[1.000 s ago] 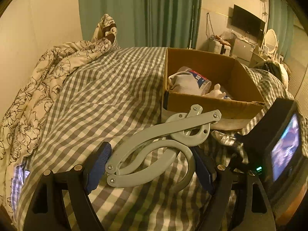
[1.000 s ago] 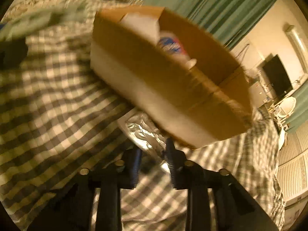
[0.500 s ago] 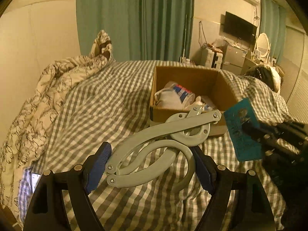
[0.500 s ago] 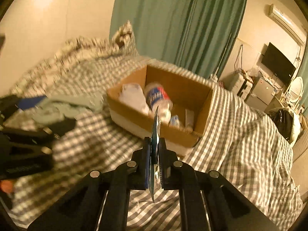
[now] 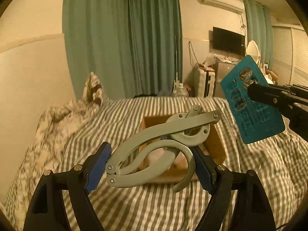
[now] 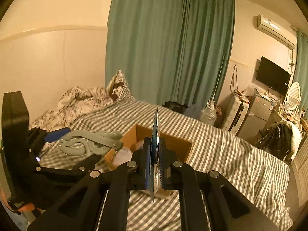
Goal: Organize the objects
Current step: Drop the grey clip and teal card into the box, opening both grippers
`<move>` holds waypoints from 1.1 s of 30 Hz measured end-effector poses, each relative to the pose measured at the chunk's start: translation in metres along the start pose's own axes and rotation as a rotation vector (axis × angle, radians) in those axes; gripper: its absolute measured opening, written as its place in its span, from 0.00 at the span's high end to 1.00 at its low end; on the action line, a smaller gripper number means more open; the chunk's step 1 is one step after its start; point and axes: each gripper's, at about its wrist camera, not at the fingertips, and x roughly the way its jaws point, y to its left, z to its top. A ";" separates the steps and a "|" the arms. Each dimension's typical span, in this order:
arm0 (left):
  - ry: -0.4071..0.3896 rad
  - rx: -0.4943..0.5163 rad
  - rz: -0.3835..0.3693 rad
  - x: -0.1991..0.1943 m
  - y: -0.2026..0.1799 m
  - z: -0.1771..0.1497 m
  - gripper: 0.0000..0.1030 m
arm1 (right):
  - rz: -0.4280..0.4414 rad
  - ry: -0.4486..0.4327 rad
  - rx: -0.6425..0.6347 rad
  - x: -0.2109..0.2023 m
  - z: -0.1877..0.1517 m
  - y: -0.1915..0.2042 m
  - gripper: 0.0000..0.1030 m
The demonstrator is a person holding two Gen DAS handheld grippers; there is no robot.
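Both your grippers risen above open brown cardboard box, frame centre. Left gripper clamps grey plastic folding hanger; right gripper pinches blue foil blister pack.

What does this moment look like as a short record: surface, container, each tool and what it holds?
surface: bed with striped grey-and-white cover
container: open cardboard box on the bed, items inside, not identifiable
left tool: shut on grey plastic clamp, held above the bed in front of the box
right tool: shut on blue blister pack, held edge-on in its own view
both items: in the air, neither in the box yet
background: green curtains, wall TV
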 end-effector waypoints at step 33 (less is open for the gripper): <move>0.215 0.032 -0.027 0.196 -0.033 0.001 0.19 | 0.105 0.231 0.165 0.191 -0.041 -0.083 0.93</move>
